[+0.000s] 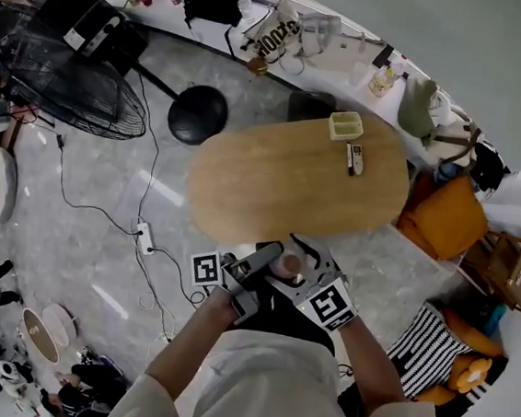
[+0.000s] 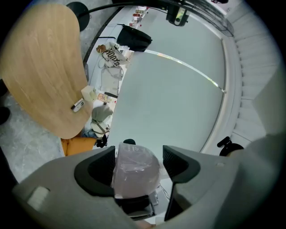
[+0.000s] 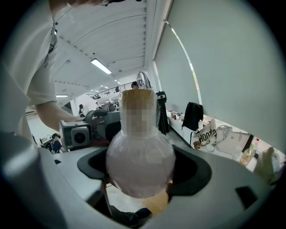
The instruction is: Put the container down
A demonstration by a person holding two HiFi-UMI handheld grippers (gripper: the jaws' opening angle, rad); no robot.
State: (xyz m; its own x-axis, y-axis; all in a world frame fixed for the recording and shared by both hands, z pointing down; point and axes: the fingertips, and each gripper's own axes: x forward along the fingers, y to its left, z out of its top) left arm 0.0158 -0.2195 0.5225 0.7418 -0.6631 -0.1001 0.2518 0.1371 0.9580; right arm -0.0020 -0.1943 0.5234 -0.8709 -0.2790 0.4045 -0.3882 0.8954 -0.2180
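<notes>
I hold a clear, rounded plastic container (image 1: 287, 264) close to my chest, off the near edge of the oval wooden table (image 1: 291, 178). My left gripper (image 1: 269, 256) and right gripper (image 1: 307, 264) meet on it from either side. In the right gripper view the container's bulging body (image 3: 140, 167) fills the gap between the right gripper's (image 3: 140, 176) jaws, and its tan top is blurred. The left gripper (image 3: 82, 131) shows just behind it. In the left gripper view the container (image 2: 136, 172) sits between the left gripper's (image 2: 137, 157) jaws, pressed to both.
On the table's far end lie a small pale box (image 1: 345, 125) and a remote (image 1: 353, 158). A black stool (image 1: 197, 114) and a floor fan (image 1: 62, 71) stand at the left, an orange chair (image 1: 445, 218) at the right. A power strip (image 1: 145, 235) and cables lie on the floor.
</notes>
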